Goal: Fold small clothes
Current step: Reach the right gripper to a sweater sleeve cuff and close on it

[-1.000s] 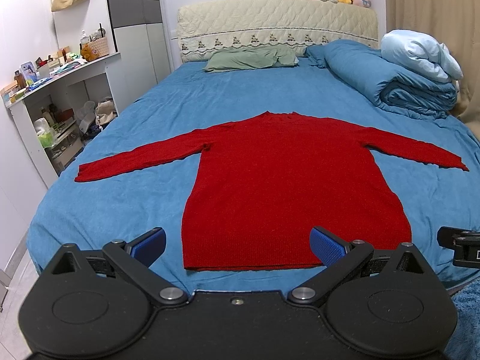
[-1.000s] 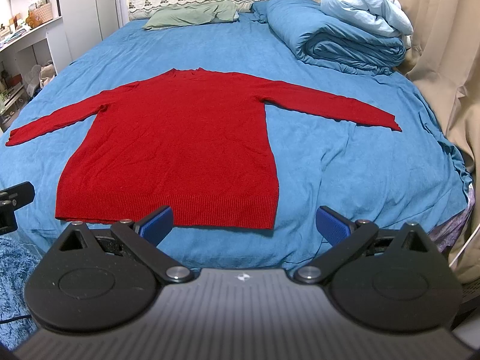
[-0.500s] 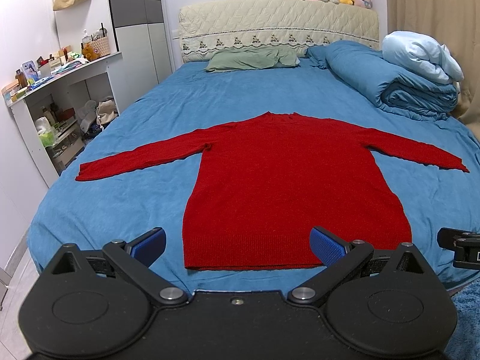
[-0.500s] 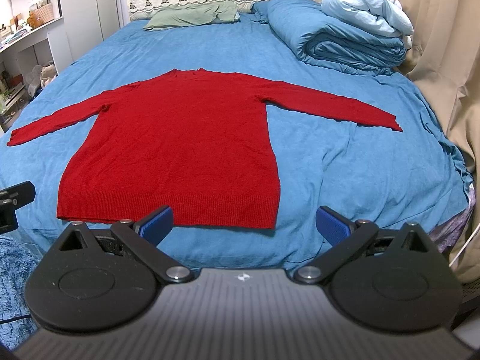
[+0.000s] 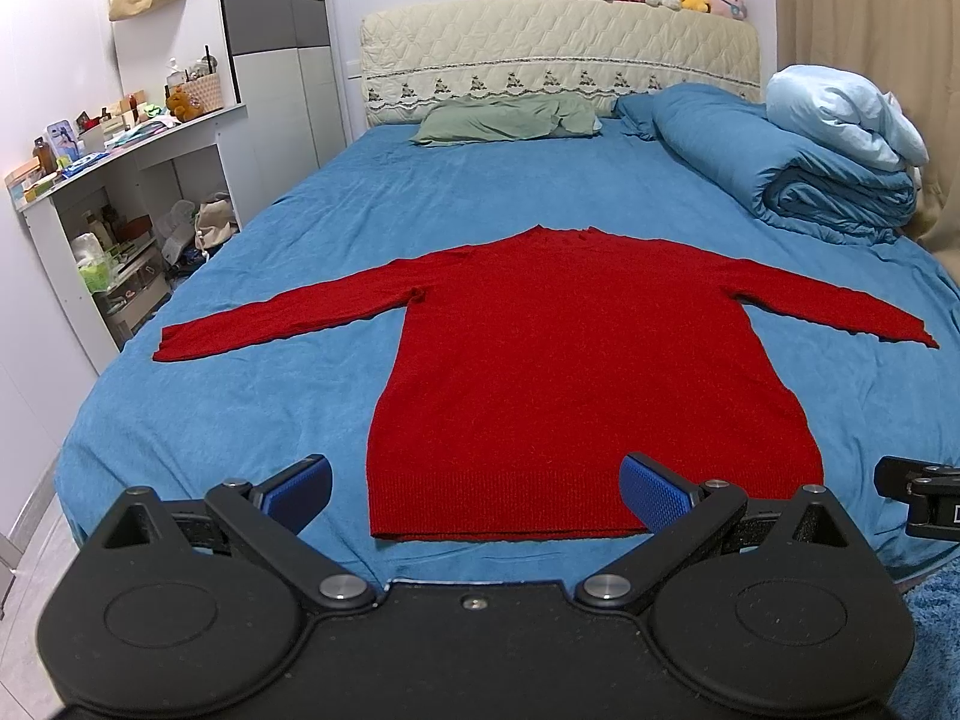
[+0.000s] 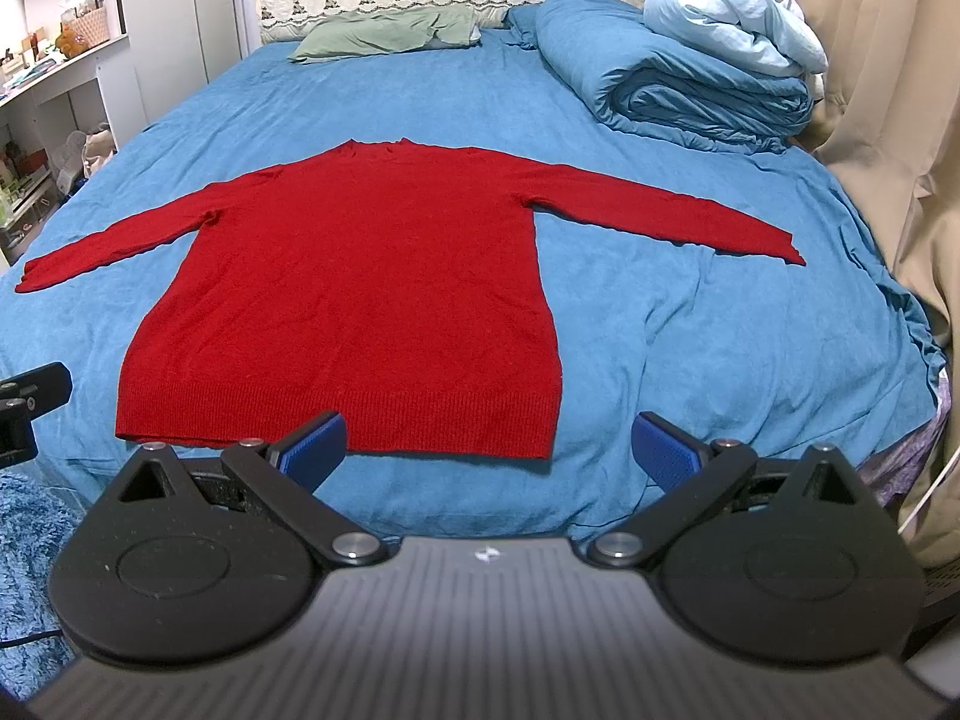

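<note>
Barely any change: left gripper [image 5: 477,495] & right gripper [image 6: 489,450] crept slightly toward red sweater [image 5: 576,372] (both empty).

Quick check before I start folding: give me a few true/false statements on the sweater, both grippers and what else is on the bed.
1. The red sweater lies flat on the blue bedsheet with both sleeves spread out. True.
2. The left gripper is shut on the hem. False: it is open and holds nothing.
3. The right gripper is open. True.
4. The sweater is already folded in half. False: it is fully unfolded.
5. A rolled blue duvet sits on the sweater. False: it lies apart, near the headboard.
</note>
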Available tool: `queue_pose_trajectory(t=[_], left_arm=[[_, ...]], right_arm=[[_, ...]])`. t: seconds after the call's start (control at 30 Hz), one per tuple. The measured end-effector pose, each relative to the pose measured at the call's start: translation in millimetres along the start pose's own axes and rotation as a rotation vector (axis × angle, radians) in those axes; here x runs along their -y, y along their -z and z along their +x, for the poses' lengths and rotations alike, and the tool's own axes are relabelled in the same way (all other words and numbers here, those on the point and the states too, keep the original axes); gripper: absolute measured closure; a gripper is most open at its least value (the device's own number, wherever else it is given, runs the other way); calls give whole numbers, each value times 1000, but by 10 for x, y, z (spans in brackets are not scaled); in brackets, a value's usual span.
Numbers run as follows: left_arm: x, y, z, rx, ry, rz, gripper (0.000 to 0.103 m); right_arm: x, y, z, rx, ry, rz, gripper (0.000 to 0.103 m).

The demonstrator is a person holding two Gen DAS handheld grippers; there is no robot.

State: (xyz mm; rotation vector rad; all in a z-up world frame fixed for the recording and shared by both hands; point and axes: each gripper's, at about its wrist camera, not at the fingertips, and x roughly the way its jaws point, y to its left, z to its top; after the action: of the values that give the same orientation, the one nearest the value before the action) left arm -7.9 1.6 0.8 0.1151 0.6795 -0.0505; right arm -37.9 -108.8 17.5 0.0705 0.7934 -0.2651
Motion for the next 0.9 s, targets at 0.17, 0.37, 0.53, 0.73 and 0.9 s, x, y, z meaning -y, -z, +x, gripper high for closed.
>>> queue_pose_trajectory(t=[0.17, 0.37, 0.53, 0.73, 0.9], left_arm=[[-20, -1, -18, 3, 3, -2, 0], [-9, -238, -27, 41, 31, -3, 0], [139, -711, 149, 98, 93, 9, 0], [523, -1358, 703, 111, 206, 34, 0], [871, -1764, 1273, 112, 252, 62, 0]], right_arm=[[-24, -20, -27, 5, 0, 1, 0], [100, -188, -97, 34, 21, 50, 0], [380, -510, -15, 87, 57, 108, 0], [886, -967, 367, 123, 105, 150, 0], [1376, -1245, 939, 110, 164, 222, 0]])
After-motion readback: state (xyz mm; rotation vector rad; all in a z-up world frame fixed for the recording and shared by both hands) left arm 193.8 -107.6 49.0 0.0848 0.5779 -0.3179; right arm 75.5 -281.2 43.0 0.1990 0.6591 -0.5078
